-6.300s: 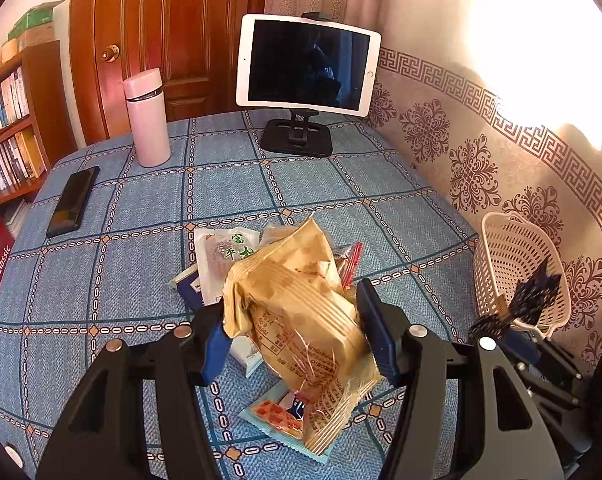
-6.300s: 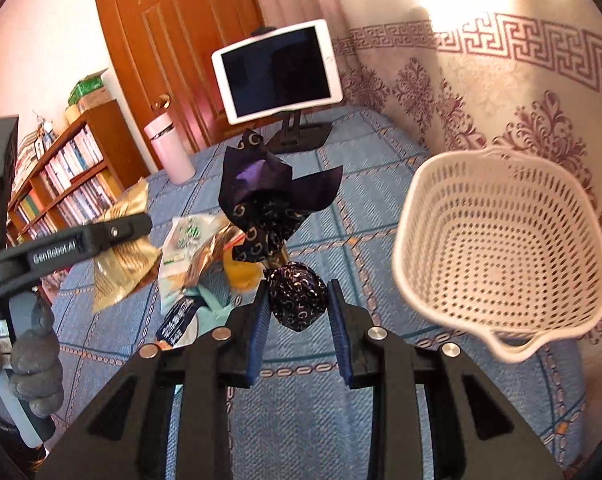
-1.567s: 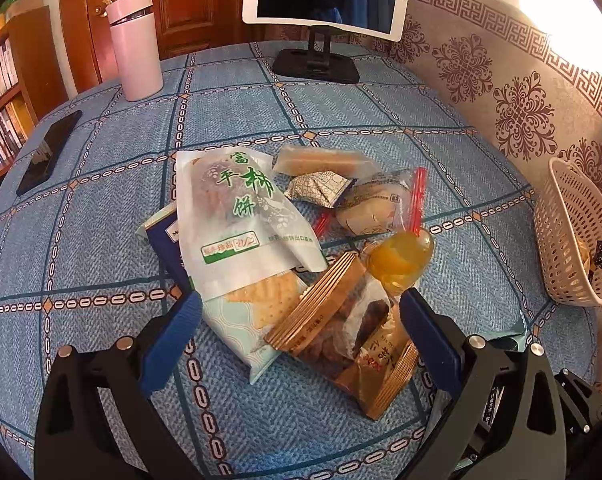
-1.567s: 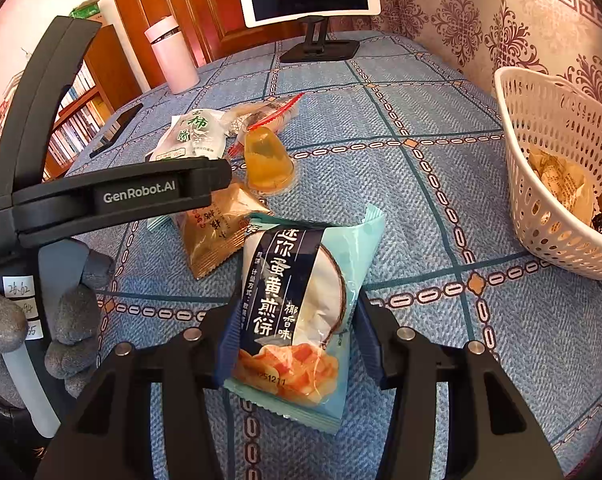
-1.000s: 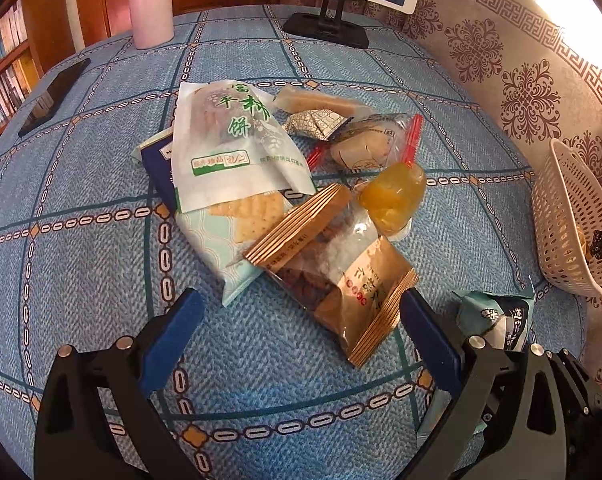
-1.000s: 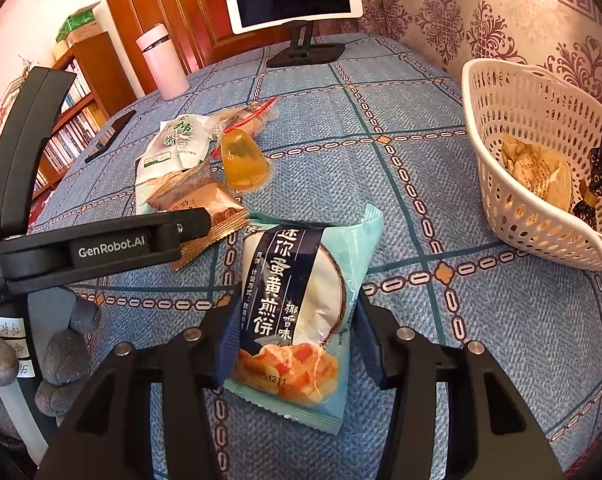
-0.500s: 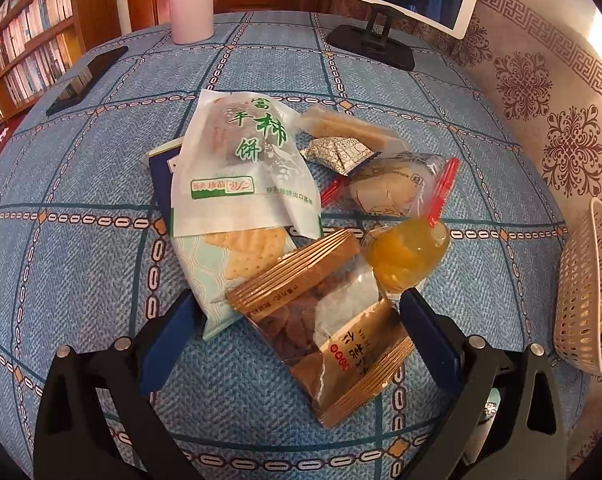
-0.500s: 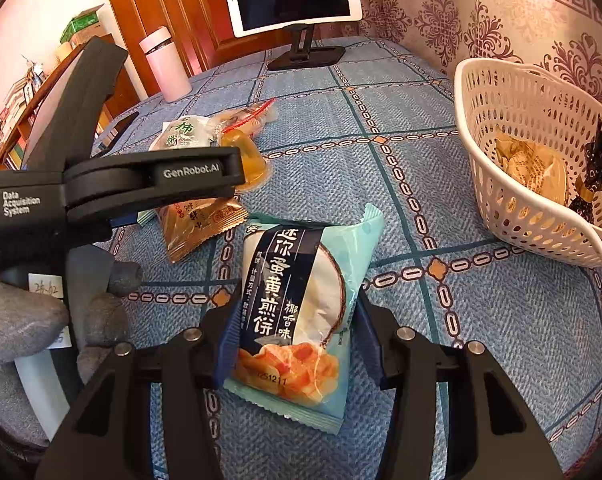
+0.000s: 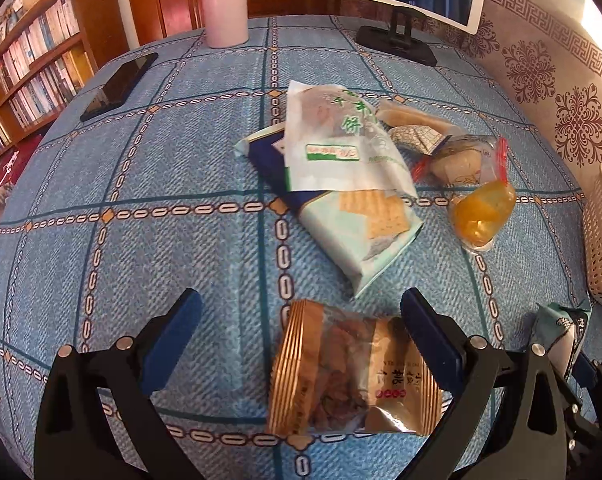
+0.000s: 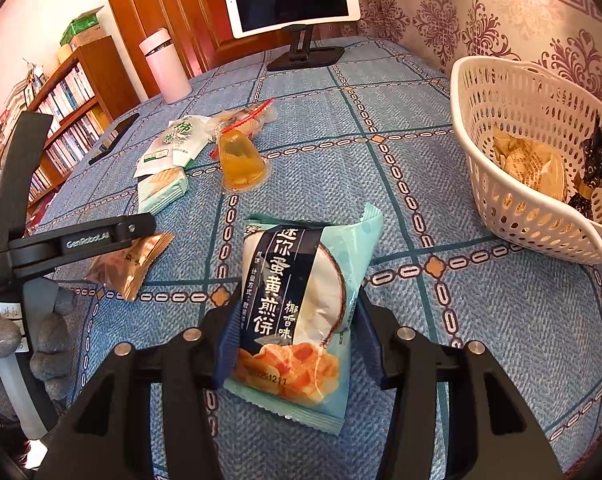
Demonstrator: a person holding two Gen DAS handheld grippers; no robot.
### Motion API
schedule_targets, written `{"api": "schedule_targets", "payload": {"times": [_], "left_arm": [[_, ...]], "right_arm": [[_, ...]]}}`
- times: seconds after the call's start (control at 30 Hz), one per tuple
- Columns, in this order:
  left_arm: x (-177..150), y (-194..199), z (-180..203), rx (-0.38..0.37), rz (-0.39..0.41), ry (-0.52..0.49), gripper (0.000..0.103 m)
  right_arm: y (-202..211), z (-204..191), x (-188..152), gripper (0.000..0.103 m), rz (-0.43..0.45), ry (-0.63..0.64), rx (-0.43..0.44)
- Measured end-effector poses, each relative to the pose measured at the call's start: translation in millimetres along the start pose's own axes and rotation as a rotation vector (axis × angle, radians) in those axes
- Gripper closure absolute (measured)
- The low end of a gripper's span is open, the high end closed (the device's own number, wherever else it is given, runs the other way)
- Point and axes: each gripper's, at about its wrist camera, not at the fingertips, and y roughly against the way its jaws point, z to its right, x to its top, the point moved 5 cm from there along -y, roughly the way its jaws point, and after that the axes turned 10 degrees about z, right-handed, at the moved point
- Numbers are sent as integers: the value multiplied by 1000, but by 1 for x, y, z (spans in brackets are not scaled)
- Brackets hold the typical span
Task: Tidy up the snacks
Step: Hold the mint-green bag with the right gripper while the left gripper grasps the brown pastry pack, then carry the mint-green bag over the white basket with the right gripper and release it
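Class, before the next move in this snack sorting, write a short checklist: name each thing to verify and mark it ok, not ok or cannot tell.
1. Right claw shut on the teal snack packet: ok.
2. White basket has room beside the tan wrapped snack and dark wrapped candy in it: ok.
3. Tablecloth between packet and basket free of obstacles: ok.
4. Left claw open around the gold-edged biscuit packet: ok.
5. Biscuit packet centred between its pads: not ok, it sits toward the right pad.
6. Left claw low enough to grip it: cannot tell.
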Motion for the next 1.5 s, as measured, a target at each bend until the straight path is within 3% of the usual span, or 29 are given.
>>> {"api": "schedule_targets", "payload": {"times": [0.2,0.33,0.5,0.77,1.13,1.17,1.2,1.33,1.5], "left_arm": [[-9,13,-13,-40,-25,33,2],[-14,18,-6,-78,-43,10,2],[-16,37,6,-154,-10,-41,2],[-30,42,21,-208,-16,-127,2],[-35,24,25,-179,7,-276,3],[-35,25,24,-184,10,-272,7],[-34,27,25,-186,22,-279,19],[-31,36,26,-195,62,-304,40],[-27,45,24,-213,82,-295,43]], "right_arm": [[0,-1,0,52,-1,1,-2],[-1,-1,0,52,1,0,-1],[-1,-2,-2,52,4,0,-2],[2,-1,-3,52,5,0,-1],[6,-2,-5,52,4,7,-10],[6,-2,-5,52,4,6,-10],[6,-2,-6,52,4,6,-9],[8,-5,-4,53,11,1,8],[11,-11,-1,53,26,11,19]]}}
